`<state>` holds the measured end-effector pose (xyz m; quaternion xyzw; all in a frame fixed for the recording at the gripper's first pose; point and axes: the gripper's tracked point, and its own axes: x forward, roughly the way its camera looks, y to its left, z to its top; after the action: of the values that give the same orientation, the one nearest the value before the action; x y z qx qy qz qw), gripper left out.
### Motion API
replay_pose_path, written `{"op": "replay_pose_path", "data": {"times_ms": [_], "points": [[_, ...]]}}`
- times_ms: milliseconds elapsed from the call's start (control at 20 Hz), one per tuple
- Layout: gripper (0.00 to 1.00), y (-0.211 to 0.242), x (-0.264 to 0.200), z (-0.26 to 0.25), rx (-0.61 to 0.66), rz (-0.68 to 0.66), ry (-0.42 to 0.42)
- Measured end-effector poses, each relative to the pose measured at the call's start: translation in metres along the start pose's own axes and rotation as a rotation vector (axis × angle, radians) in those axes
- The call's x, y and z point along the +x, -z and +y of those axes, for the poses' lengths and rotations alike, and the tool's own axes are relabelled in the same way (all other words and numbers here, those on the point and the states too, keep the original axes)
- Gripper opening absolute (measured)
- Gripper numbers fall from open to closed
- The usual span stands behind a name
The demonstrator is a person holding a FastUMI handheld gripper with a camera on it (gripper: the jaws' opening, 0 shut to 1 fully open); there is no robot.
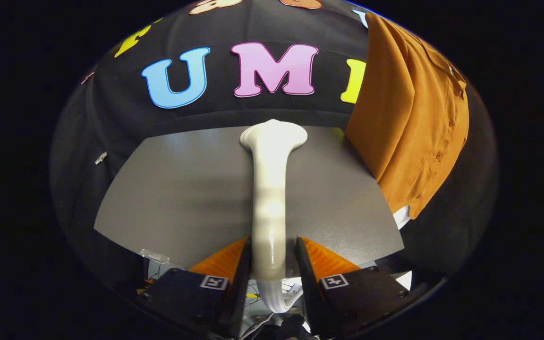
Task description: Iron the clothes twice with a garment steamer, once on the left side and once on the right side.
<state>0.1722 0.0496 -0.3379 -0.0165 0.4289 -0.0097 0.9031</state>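
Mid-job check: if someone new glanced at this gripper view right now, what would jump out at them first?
First, the white garment steamer, clamped by its handle in the gripper and reaching forward over the grey table, its flared head near the table's far edge. Next, the orange button-up shirt hanging to the right of the steamer, beyond the fingers, its hem dropping past the table's right edge. The steamer head is apart from the shirt.

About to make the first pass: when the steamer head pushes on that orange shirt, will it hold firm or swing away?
The orange shirt hangs free beside the grey table, so it will probably swing away. Its soft folds suggest thin, floppy cloth. The steamer, gripped between the fingers, looks glossy and may slip.
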Motion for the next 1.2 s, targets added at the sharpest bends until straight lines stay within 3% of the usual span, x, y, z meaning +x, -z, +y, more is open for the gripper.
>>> {"op": "replay_pose_path", "data": {"times_ms": [100,150,250,550,850,1200], "points": [[0.38,-0.004,-0.004,-0.001,-0.009,-0.032,-0.009],[0.38,-0.002,-0.009,0.001,-0.017,-0.046,-0.017],[0.27,-0.005,-0.005,0.003,-0.026,-0.085,-0.036],[0.26,-0.024,-0.032,-0.006,0.026,-0.239,-0.039],[0.26,-0.066,-0.114,-0.020,0.054,-0.492,-0.082],[0.26,-0.082,-0.211,-0.066,0.037,-0.754,-0.133]]}}
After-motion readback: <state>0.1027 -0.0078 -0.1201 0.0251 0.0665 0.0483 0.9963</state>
